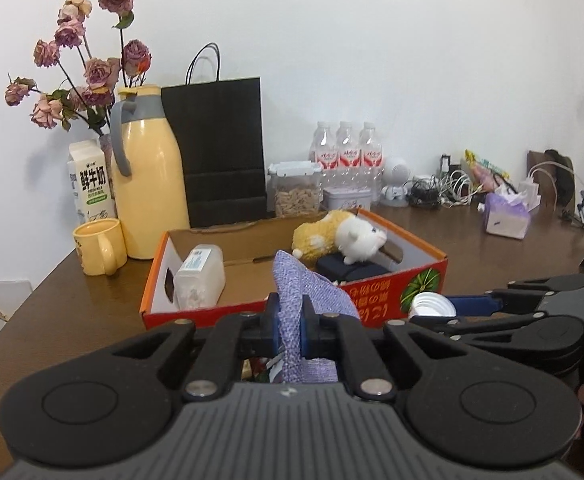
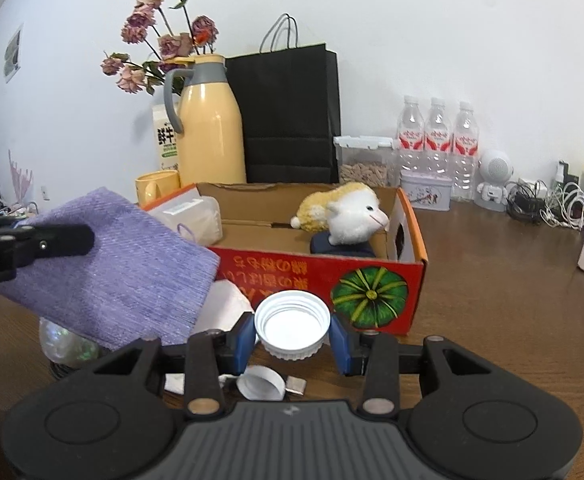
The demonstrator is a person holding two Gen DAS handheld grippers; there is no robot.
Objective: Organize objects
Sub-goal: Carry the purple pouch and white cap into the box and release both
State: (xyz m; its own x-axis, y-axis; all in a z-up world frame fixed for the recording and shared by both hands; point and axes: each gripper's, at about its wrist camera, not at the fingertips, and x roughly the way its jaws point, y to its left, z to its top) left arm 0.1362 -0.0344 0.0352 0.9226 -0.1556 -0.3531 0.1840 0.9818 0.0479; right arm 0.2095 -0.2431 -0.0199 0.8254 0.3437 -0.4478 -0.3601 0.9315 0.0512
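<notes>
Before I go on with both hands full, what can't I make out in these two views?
- Left wrist view: the table under the purple cloth, hidden by the cloth and the left gripper.
- Right wrist view: the shiny ball, mostly behind the cloth.
- Right wrist view: the dark thing under the plush toy, cut off by the box wall.
- Both views: bottle labels, too small.

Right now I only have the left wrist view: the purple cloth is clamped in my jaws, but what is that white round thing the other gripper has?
Observer: A white screw lid, hollow side towards the camera, pinched between the right gripper's blue pads.
Operator: Anything on the table under my cloth?
Observer: Yes, what looks like a shiny glass ball sits below the purple cloth.
Operator: Any loose pieces nearby?
Observer: A smaller white cap lies on the table, just below the right gripper.
</notes>
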